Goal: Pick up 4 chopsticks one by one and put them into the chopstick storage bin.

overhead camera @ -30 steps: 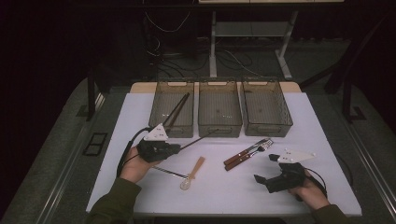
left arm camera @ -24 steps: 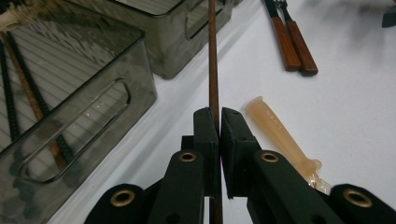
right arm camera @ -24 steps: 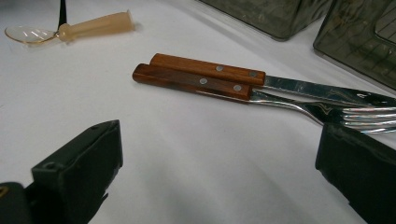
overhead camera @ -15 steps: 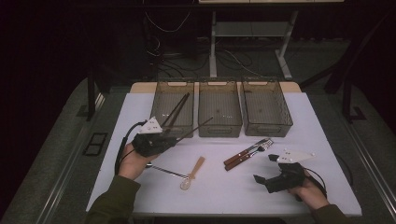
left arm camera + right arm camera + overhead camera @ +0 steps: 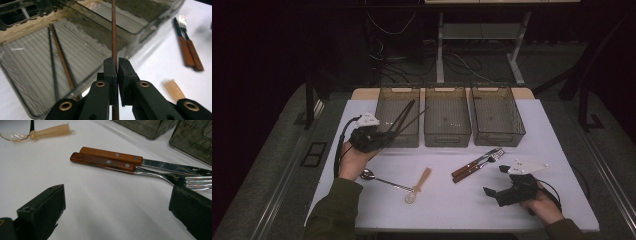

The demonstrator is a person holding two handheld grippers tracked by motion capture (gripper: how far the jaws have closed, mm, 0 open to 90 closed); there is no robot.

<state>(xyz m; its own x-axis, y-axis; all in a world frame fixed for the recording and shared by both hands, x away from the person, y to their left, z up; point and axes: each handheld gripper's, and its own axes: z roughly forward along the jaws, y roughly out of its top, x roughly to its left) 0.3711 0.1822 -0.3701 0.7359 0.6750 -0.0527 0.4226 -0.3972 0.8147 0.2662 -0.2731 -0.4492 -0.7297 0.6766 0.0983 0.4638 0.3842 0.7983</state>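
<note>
The white rectangular bench (image 5: 542, 130) is carrying 3 smoky translucent plastic bins in a row along its far edge. The left bin (image 5: 388, 102) is holding 2 dark ridged chopsticks (image 5: 56, 62) that are lying side by side on its ribbed floor; the middle bin (image 5: 447, 135) and the right bin (image 5: 497, 135) are standing just beside it.

The left tongs (image 5: 379, 140) are hovering at the near wall of the left bin, toward the far left corner of the bench, and they are clenching a thin dark brown wooden chopstick (image 5: 114, 37). In the left gripper view the chopstick is running straight up between the 2 closed jaws, its far part reaching out over the bins. In the high view it is slanting up and away over the left bin toward the middle bin.

The right tongs (image 5: 495, 182) are resting low near the near right corner of the bench, released, with their jaws standing wide apart. Just beyond them a steel knife with a riveted brown wooden handle (image 5: 112, 155) and a matching steel fork with a brown wooden handle (image 5: 102, 163) are lying touching side by side, handles pointing toward the near edge.

Near the middle of the near edge a clear plastic spoon with a pale beige handle (image 5: 418, 185) is lying beside a long-handled metal spoon (image 5: 379, 179), whose bowl is sitting just beside the person's left wrist.
</note>
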